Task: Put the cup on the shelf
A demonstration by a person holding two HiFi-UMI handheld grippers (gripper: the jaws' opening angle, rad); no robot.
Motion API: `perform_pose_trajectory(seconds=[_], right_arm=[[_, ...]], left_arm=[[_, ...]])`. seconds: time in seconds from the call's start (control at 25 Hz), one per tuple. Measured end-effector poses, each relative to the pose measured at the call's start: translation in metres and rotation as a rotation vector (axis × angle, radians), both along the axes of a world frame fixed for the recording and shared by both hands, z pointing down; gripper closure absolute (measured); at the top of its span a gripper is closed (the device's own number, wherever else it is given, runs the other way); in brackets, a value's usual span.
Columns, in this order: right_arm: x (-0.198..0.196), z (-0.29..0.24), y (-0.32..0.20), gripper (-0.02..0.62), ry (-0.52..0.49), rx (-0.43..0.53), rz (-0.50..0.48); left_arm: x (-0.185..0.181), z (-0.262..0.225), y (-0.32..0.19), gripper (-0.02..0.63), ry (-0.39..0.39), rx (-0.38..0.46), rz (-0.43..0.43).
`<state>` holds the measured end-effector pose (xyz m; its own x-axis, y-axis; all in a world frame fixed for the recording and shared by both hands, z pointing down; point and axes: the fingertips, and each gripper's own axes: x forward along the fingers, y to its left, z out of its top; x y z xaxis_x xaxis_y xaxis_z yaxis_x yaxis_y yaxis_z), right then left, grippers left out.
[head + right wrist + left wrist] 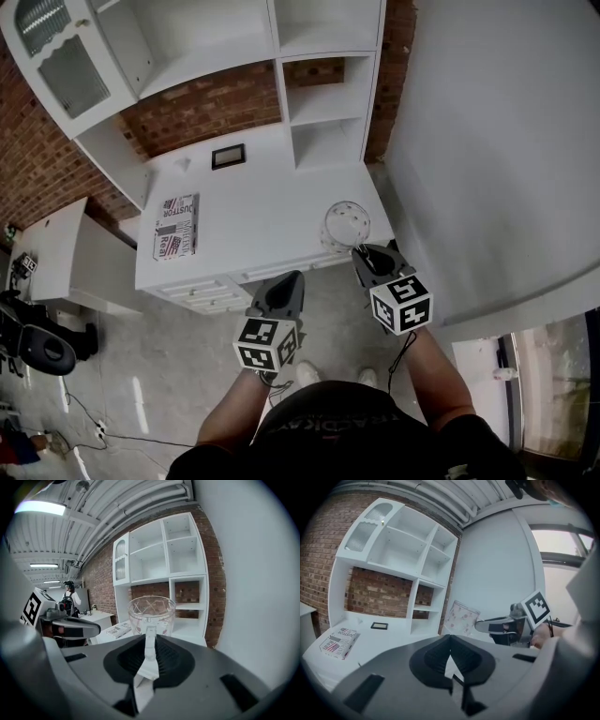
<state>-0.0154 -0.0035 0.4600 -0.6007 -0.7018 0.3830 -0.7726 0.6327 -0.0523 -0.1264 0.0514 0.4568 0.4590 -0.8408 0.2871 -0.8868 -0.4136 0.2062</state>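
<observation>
R. gripper (364, 253): jaws clamped on the handle (149, 641) of the cup (345, 225), handle seen edge-on betw. the pads in the right gripper view; marker cube (401, 303) at the rear, toward the person.
Cup: clear glass w. pink pattern, mouth up; held at the front right corner of the counter (272, 202); contact w. the counter top not resolvable.
L. gripper (292, 279): jaws together, nothing betw. them; held just off the counter's front edge, left of the R. gripper and apart from it; second marker cube (266, 343) at its rear.
Counter: white, drawers along the front; book (176, 227) flat near the left end; small dark frame (228, 156) flat toward the back, well apart from the cup.
Shelf (328, 98): white unit on the counter's rear right part, open compartments stacked one above another, behind the cup; wider compartments and a glazed door (70, 80) further left.
Brick wall (202, 108) behind the unit; plain white wall (497, 141) at right.
Person (70, 597) far off in the right gripper view, beside a white desk (96, 617).
</observation>
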Motion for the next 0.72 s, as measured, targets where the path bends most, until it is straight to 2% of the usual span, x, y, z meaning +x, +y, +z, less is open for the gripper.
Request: perform_pose_trajectory(seconds=[0.36,0.72], right_arm=[[-0.031,0.003,-0.014,0.552,-0.015,0.001,0.041],[-0.040,0.003,-0.038,0.552,-0.013,-0.002,0.034]], left_arm=[[-0.031,0.004,-0.013,0.601,-0.014,0.003,0.043],[-0.036,0.003,-0.033,0.601,-0.018,0.006,0.051]])
